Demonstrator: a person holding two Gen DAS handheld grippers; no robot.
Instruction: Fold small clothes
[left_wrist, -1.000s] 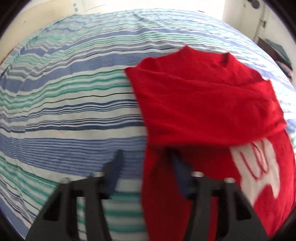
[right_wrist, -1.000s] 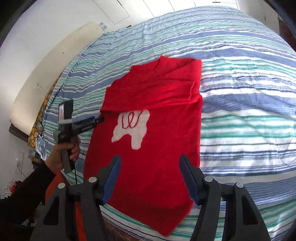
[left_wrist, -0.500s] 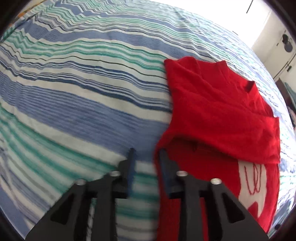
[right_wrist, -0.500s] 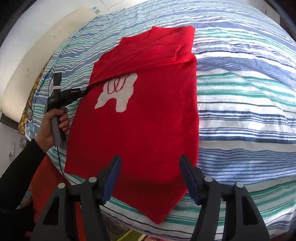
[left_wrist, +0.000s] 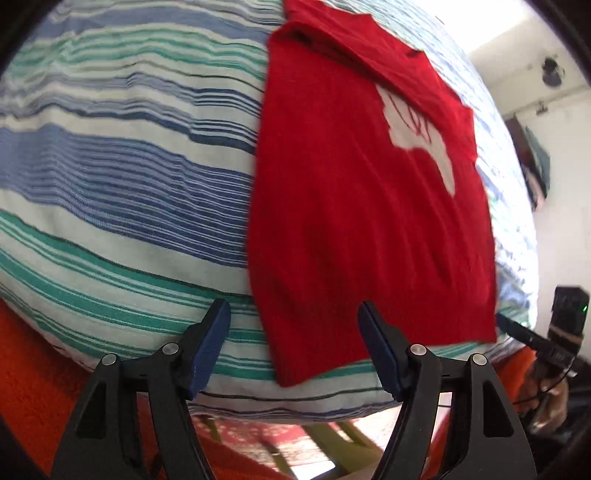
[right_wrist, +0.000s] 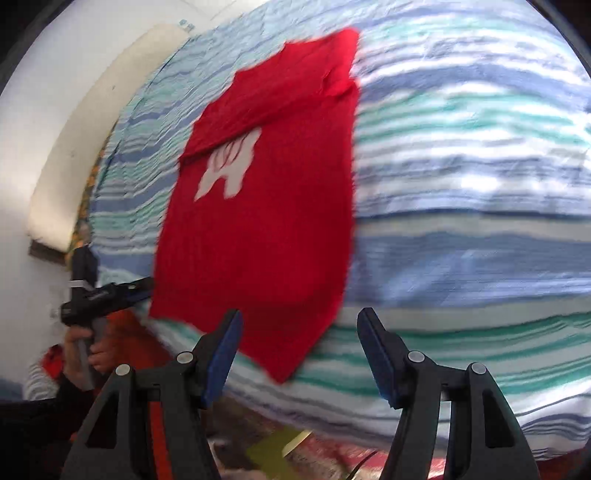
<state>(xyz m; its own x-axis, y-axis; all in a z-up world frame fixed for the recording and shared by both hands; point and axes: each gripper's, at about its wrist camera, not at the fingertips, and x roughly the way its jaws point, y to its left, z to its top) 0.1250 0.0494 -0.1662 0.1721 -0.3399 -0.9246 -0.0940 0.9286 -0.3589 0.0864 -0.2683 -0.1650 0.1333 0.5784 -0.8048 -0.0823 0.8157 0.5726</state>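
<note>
Red sweater (left_wrist: 354, 206) lies flat on striped bedsheet (left_wrist: 122, 177) — hem corner at lower centre. Left gripper (left_wrist: 293, 347) opening, right gripper (right_wrist: 299, 350) agape — both empty.

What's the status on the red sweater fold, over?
Left gripper opening, empty; right gripper open, empty. Red knit sweater with white motif flat on striped bedspread, sleeves folded in. Nothing in the way.

L gripper (left_wrist: 293, 343) is opening, jaws wide w/ nothing between them, hovering at the near-left hem corner of the red sweater (left_wrist: 354, 206). R gripper (right_wrist: 297, 350) is sitting open too, nothing gripped, over the sweater's near-right corner. L hand (right_wrist: 86, 343) is gripping its handle
</note>
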